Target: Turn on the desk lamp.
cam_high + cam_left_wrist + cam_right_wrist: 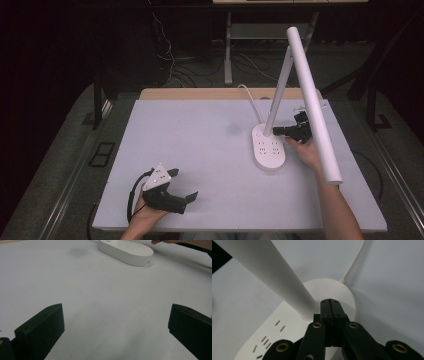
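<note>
A white desk lamp stands at the table's right half, its oval base [269,148] carrying socket holes, its stem [278,90] rising to a long white light bar [314,100]. My right gripper [276,131] is shut with nothing between its jaws, its tip over the base beside the foot of the stem [287,287]. The base [287,327] lies right under the closed jaws [330,305]. My left gripper [192,196] rests near the table's front left, open and empty, aimed toward the lamp base [126,251].
A white cable [250,97] runs from the lamp base to the table's back edge. The table top [200,145] is a pale sheet. Dark floor, loose cables and a stand lie beyond the back edge.
</note>
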